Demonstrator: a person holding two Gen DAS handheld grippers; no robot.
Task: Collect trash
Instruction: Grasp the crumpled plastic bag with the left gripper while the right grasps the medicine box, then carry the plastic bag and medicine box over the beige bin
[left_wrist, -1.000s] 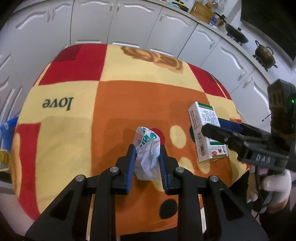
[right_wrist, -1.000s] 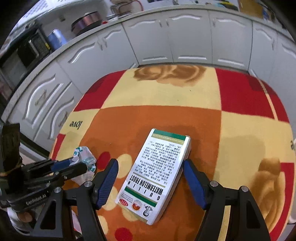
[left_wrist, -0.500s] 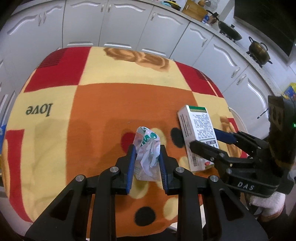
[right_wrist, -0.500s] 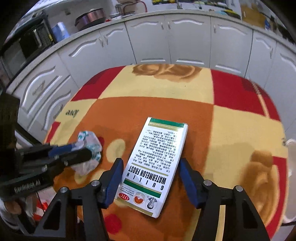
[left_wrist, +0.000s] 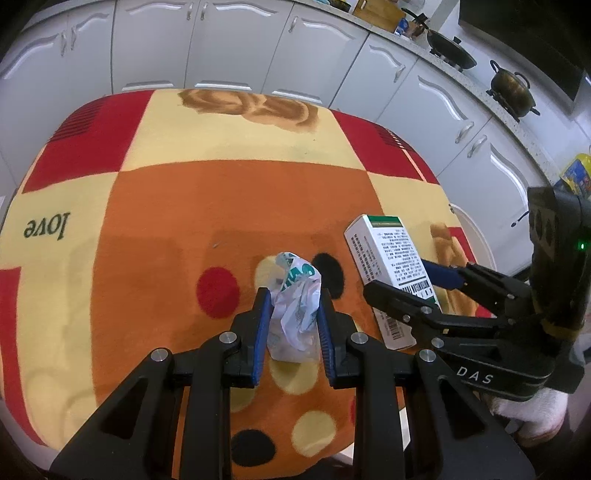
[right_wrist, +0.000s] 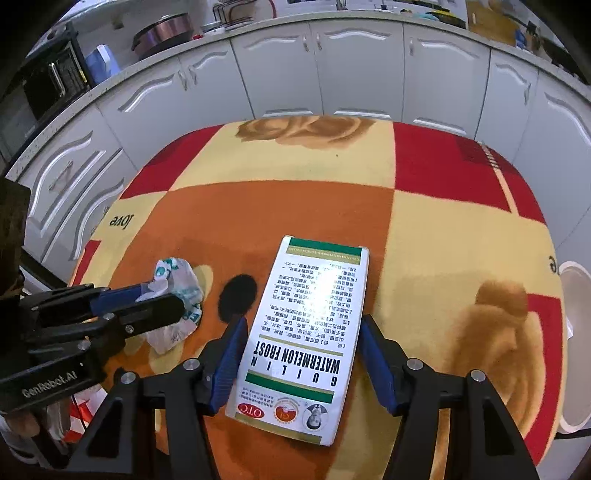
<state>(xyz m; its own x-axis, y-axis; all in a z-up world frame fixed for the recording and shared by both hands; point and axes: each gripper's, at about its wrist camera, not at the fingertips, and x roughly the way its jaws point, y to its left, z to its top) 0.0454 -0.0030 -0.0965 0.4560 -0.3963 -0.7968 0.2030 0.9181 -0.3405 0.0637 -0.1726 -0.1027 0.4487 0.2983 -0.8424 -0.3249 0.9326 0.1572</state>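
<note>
My left gripper (left_wrist: 291, 299) is shut on a crumpled white and green wrapper (left_wrist: 295, 295) and holds it just above the patterned tablecloth (left_wrist: 229, 199). The wrapper also shows in the right wrist view (right_wrist: 177, 295), pinched in the left gripper (right_wrist: 166, 295). My right gripper (right_wrist: 301, 325) is closed against both sides of a white and green box marked Watermelon Frost (right_wrist: 310, 332). In the left wrist view the box (left_wrist: 391, 266) sits between the right gripper's fingers (left_wrist: 391, 295) and looks raised off the cloth.
The table is covered by a red, yellow and orange cloth. White kitchen cabinets (left_wrist: 236, 44) curve behind it. A white round container (right_wrist: 576, 332) stands off the table's right edge. A red and white bag (right_wrist: 79, 406) shows below the left gripper.
My right gripper has closed in from wide open until its pads touch the box's sides. My left gripper has kept its grip on the wrapper and moved right, closer to the box.
</note>
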